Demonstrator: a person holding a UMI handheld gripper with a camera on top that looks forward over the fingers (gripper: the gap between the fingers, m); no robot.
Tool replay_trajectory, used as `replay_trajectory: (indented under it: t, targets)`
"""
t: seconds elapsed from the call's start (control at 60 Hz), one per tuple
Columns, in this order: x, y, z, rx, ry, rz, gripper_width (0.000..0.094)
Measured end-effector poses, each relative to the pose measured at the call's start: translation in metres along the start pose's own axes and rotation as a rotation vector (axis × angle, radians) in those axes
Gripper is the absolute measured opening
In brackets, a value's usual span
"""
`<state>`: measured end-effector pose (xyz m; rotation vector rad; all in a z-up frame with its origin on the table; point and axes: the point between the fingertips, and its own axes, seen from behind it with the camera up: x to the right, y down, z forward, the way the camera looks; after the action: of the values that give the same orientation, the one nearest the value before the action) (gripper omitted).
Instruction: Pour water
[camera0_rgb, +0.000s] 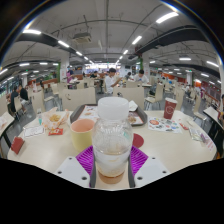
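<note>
The gripper (112, 160) holds a clear plastic bottle (112, 140) w/ a white cap; both fingers press on its sides, and the purple pads (87, 158) show at left and right of it. The bottle stands upright between the fingers, above a white table (170, 148). Just beyond it, a bit to the left, is an orange cup (83, 132). Left of the cup lies a snack pack (54, 122), and to the right are a red can (170, 108) and some papers (163, 126). Far behind are more tables, chairs and people (112, 80), under long ceiling lights.
</note>
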<state>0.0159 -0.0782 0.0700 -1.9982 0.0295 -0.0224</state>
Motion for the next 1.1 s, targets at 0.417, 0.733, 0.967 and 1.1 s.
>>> replay_trajectory:
  t: [0.417, 0.733, 0.967, 1.1]
  targets:
    - [0.044, -0.087, -0.001, -0.009, 0.208, -0.361, 0.0433]
    - [0.056, -0.159, 0.048, -0.051, 0.424, -1.348, 0.0431]
    - [0.047, -0.156, 0.083, -0.131, 0.508, -1.979, 0.0431]
    - [0.029, -0.155, 0.091, -0.110, 0.511, -2.149, 0.0433]
